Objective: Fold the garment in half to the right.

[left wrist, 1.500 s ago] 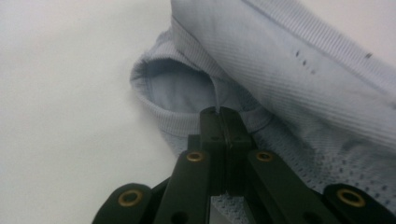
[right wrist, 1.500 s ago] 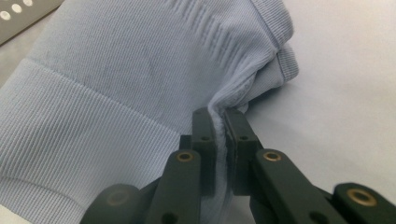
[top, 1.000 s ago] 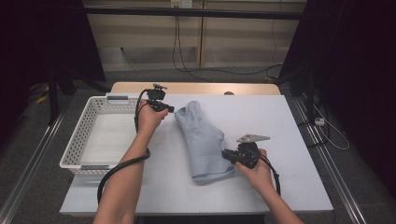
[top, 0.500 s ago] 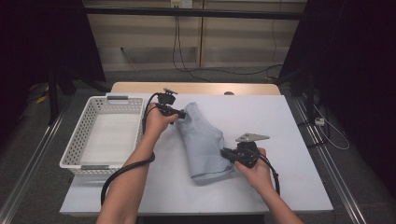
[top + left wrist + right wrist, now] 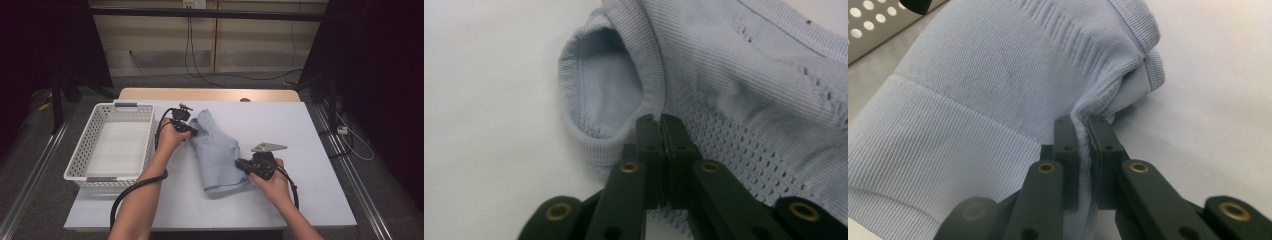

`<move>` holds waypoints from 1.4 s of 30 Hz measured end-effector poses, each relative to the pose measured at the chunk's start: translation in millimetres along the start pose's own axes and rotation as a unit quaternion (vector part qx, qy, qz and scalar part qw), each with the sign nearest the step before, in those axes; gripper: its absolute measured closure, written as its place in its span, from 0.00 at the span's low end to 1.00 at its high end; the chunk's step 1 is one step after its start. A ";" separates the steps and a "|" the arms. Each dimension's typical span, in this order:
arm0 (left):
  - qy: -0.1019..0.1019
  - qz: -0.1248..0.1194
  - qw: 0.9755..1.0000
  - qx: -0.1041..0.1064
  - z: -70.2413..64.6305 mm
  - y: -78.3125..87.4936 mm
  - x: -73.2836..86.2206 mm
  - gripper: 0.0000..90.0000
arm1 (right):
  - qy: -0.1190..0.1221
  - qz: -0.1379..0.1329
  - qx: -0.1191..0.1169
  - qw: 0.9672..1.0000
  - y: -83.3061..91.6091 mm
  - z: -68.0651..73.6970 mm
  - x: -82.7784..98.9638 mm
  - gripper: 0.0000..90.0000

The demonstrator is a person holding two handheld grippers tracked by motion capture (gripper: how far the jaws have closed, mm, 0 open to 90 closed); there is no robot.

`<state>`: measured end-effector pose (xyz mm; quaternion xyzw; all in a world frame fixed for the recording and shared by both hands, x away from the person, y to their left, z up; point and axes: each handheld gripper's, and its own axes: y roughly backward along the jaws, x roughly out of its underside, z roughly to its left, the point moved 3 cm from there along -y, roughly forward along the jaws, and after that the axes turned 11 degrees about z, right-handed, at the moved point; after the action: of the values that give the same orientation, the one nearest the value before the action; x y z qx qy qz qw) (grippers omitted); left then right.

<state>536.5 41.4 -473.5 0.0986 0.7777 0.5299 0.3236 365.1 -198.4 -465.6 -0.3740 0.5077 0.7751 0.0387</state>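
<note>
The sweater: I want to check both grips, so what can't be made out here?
- Left gripper: fingers shut at the sweater cuff; any cloth between them is hidden by the fingers.
- Sweater underside: hidden against the table in the high view.
- Right gripper: pinched fold's depth hidden by its fingers.
</note>
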 end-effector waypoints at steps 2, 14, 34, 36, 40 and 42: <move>-0.002 0.002 1.000 -0.003 -1.2 0.5 -0.9 1.00 | -0.001 0.000 0.000 1.000 -0.1 -0.1 0.1 0.94; 0.032 -0.026 0.999 -0.022 18.5 41.3 -0.5 1.00 | -0.010 -0.003 -0.006 1.000 0.2 -1.9 1.7 0.94; 0.035 -0.050 0.998 -0.007 21.6 49.6 2.7 0.79 | 0.019 -0.028 0.014 0.999 10.5 -6.4 0.4 0.73; 0.030 -0.049 0.998 -0.006 17.7 51.9 3.3 0.70 | 0.033 -0.038 0.027 0.998 16.2 -8.1 0.2 0.62; 0.023 -0.047 0.999 -0.002 9.3 57.2 5.0 0.51 | 0.044 -0.039 0.028 0.998 21.7 -11.3 2.5 0.44; 0.022 -0.042 0.999 0.004 5.2 59.1 6.9 0.43 | 0.039 -0.042 0.022 0.998 23.4 -12.5 4.1 0.38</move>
<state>523.2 73.6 -424.9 0.0552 0.7905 0.5143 0.3280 358.6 -221.1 -453.0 -0.4244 0.5097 0.7460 0.0598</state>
